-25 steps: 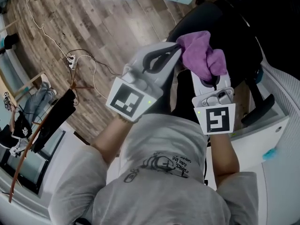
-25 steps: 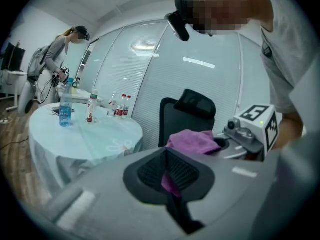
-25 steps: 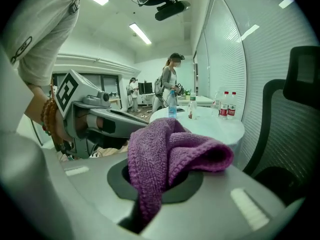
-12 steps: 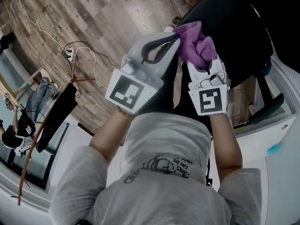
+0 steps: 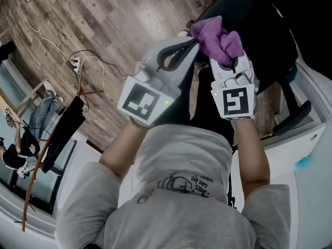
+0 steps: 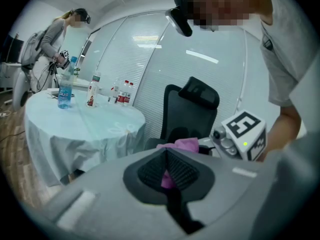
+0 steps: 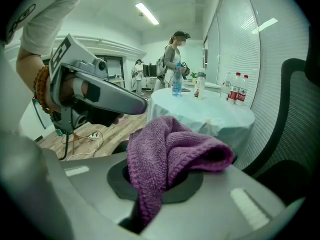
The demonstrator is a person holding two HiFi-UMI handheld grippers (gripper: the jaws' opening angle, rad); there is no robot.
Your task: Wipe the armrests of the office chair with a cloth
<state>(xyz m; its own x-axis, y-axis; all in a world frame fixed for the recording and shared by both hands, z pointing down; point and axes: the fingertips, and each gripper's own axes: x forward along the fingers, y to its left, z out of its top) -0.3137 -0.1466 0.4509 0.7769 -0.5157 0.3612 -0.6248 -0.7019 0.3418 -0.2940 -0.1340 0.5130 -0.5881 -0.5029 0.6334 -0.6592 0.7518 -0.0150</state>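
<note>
- In the head view the office chair (image 5: 262,32) is cut off by the top edge, and both tools cover its near side. We cannot tell which dark part of it is an armrest.
- In the right gripper view the purple cloth (image 5: 215,38) piles over the jaws and hides their tips.
- The right claw (image 5: 228,65) is clamped on the cloth. A fold runs down into the slot between the jaws, and the rest bunches up above and in front of them.
- The left claw (image 5: 195,41) has its jaws closed, with the pads meeting at the tip. In the left gripper view a sliver of purple shows in the gap behind the tip, but we cannot tell whether any cloth is pinched there.
- The left claw's tip sits right against the left edge of the cloth, and the two tools lie side by side, close together.
- The cloth is held above the chair's dark seat, not visibly touching it.
- Beyond the chair stands a round tabletop (image 6: 90,121) with bottles, and a person (image 6: 50,36) stands beside it.
</note>
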